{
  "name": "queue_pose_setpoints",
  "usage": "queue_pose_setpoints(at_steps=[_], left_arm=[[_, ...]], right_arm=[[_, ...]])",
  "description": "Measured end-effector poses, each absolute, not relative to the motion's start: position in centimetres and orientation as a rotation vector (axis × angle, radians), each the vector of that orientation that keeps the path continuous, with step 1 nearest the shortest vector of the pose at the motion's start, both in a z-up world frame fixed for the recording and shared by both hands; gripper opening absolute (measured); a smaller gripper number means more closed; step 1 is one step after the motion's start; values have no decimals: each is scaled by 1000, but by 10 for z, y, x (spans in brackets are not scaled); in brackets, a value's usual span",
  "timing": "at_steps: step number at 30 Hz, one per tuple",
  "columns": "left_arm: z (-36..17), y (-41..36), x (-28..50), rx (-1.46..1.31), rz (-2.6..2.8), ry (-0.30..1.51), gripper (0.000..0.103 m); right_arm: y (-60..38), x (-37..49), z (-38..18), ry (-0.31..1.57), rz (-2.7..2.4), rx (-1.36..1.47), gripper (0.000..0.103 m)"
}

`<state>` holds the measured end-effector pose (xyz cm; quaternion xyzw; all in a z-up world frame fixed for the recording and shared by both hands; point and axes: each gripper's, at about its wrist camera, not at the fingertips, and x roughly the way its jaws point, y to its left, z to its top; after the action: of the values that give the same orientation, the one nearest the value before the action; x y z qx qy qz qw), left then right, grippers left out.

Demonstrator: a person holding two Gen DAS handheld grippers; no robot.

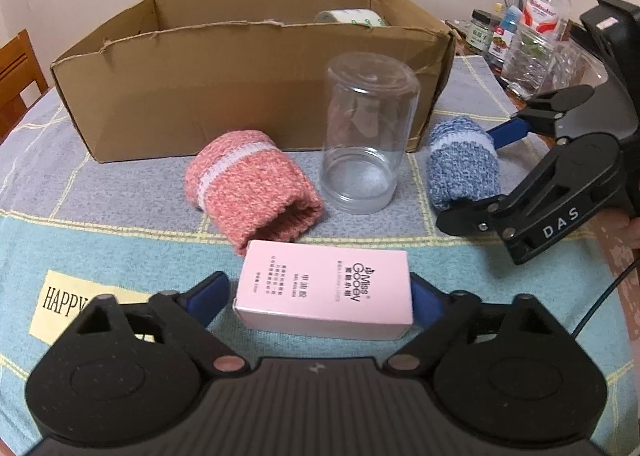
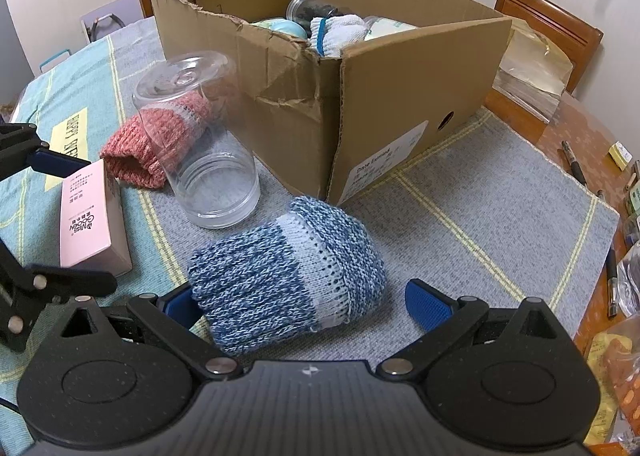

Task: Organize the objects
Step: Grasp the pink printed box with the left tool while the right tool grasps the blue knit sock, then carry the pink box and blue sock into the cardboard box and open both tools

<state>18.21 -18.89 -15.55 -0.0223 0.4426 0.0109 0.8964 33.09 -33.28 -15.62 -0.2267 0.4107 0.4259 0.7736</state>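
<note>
Between the blue pads of the left gripper (image 1: 320, 298) a pink box (image 1: 326, 290) is seen lying on the checked cloth (image 1: 120, 192); the right pad is at its side, while a gap remains at the left pad, so nothing is gripped. Spread wide, the right gripper (image 2: 300, 304) is set around a blue knitted sleeve (image 2: 288, 272) without pressing it. Behind, a clear jar (image 1: 366, 132), standing mouth down, and a pink knitted sleeve (image 1: 248, 184) are placed before the cardboard box (image 1: 208, 96).

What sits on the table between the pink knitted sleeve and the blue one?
A clear plastic jar, standing upside down between the pink knitted sleeve and the blue one; the left wrist view shows it best.
</note>
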Motion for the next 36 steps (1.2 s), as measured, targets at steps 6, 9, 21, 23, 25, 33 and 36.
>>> queue_pose_setpoints(at_steps=[6,9,21,23,25,33,36], left_arm=[[-154,-191,182,-42,4,910,82],[-152,-192,182,-30,-1,910,81],[-129,-184,181,-18,-80,905,80],[-122,-181,180,-23,-96,903,80],[-114,-178,180,-28,-112,900,80],[-77,-164,184,-24,-120,876,80],[-66,-157,190,-13,-113,870,80]], right_arm=[[-328,329,-156,889,926,-493,103],[-327,326,-155,892,926,-496,102],[-332,325,-140,994,861,-400,80],[-335,325,-136,1016,842,-364,79],[-337,322,-130,1026,822,-350,79],[-339,307,-90,1012,746,-381,79],[-337,303,-71,997,726,-380,79]])
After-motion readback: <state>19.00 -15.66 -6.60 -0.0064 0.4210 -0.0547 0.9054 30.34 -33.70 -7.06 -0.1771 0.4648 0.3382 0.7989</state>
